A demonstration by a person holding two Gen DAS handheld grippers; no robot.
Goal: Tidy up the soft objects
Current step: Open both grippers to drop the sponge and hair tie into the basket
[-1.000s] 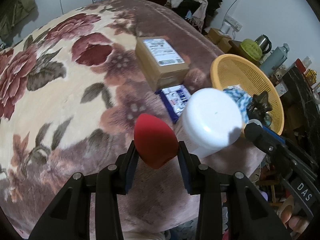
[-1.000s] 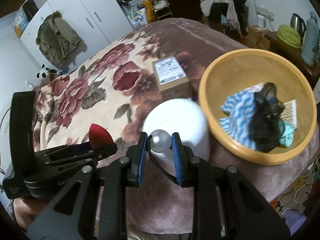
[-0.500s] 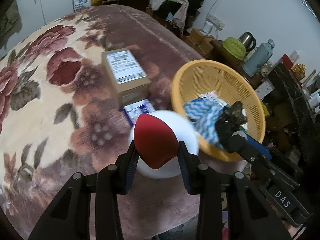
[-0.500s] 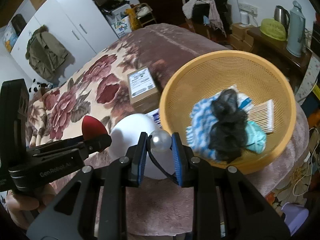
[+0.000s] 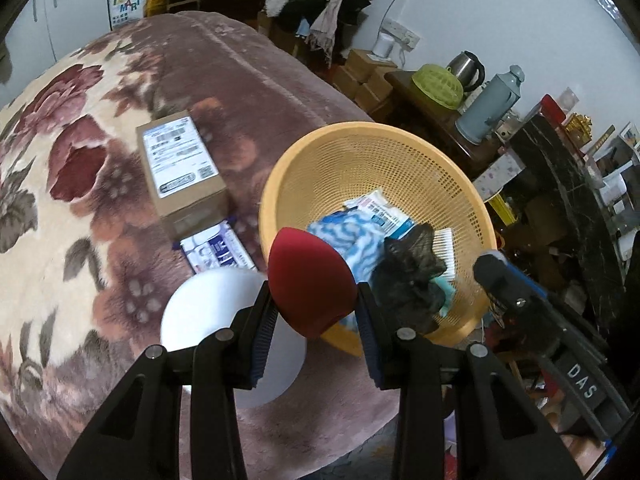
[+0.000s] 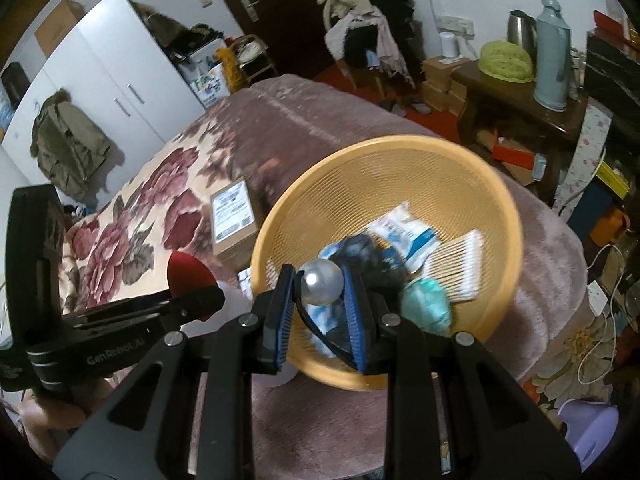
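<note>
Starting at the left, we are looking over a floral blanket (image 5: 60,216) on which a cardboard box (image 5: 182,176) is lying, with a blue-and-white packet (image 5: 218,254) just in front of it and a white round container (image 5: 216,312) nearer to us. We are holding the left gripper (image 5: 314,312) pinched on a red egg-shaped sponge (image 5: 310,280), its blue pads pressing the sponge's sides; in the left wrist view the sponge is sitting over the near rim of the yellow basket (image 5: 400,136). Inside the basket a blue-and-white cloth (image 5: 352,240), a dark crumpled item (image 5: 412,276), a white packet (image 5: 384,212) and a bundle of cotton swabs (image 6: 456,264) are lying together. Further right, we are keeping the right gripper (image 6: 322,286) clamped on a pearly ball (image 6: 322,282) with a thin black loop hanging beneath it, and it is hovering above the basket's contents.
</note>
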